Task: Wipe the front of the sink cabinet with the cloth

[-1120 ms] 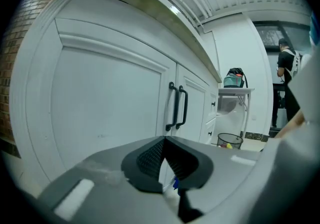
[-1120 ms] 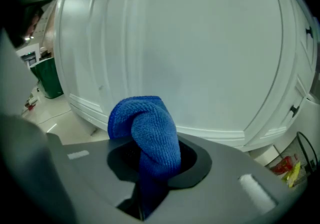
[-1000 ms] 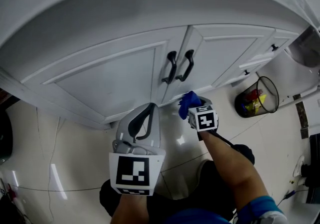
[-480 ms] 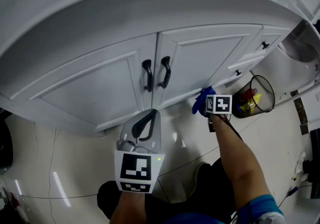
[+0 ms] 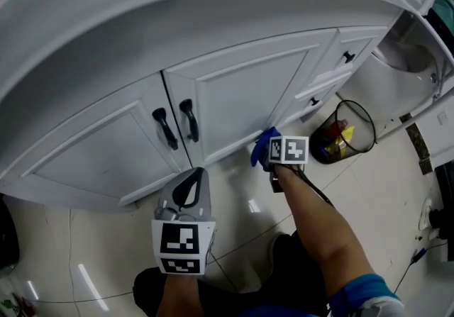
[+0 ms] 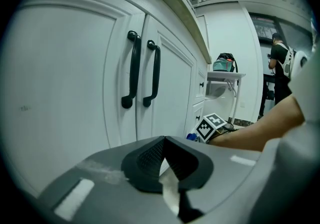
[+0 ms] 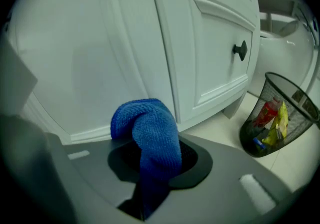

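Two grippers: R gripper (image 5: pixel 267 155) pinches bunched blue microfibre cloth (image 7: pixel 150 130) by lower front of white sink cabinet (image 5: pixel 241 89), mid-frame; L gripper (image 6: pixel 164 154) pressed together.

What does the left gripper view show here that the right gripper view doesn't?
Only the left gripper view: the two dark door handles, the person's forearm, and the left tool, shut with nothing in it. Only the right gripper view: the blue cloth clamped in the right tool, a small black knob, and the wire waste basket on the floor. Both: the white cabinet front.
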Available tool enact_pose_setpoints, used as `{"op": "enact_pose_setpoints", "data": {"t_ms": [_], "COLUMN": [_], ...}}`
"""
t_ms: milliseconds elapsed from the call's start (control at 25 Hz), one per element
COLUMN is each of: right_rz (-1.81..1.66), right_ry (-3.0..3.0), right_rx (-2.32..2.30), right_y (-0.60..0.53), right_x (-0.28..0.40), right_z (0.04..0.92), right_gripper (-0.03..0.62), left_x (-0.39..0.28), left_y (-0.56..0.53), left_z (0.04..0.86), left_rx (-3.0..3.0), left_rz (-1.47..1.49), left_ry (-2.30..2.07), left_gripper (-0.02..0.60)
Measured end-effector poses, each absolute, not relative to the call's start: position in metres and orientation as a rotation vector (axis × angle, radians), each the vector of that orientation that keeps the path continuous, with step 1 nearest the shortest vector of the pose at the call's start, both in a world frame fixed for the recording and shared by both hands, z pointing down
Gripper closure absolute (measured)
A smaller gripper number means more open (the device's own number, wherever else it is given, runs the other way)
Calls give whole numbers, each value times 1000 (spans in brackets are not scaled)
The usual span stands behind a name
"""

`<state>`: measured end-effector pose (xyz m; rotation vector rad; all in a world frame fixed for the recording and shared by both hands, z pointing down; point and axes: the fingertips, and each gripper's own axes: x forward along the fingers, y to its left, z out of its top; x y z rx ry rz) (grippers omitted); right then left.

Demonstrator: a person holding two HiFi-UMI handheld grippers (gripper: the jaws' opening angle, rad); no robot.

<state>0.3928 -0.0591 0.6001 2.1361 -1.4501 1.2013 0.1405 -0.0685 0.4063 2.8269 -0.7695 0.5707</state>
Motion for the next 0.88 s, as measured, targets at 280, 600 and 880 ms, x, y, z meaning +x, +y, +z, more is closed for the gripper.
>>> {"op": "enact_pose_setpoints", "data": {"t_ms": [280, 600, 880], "right_rz": [1081, 1177, 867], "right_ry": [-1688, -1639, -1788], "right_rx": [1951, 2005, 1847], "right_y": [-81, -65, -38], "right_x": [318, 328, 291], "right_z": [553, 552, 459], "right_gripper": [516, 508, 510], "left_x": [149, 155, 130], "left_y": [-68, -35, -26], "left_z": [413, 434, 404], "left_rx": [2838, 2805, 2831], "left_rz": [595, 651, 494], "left_ry": [-725, -595, -662], "left_gripper": [578, 578, 580]}}
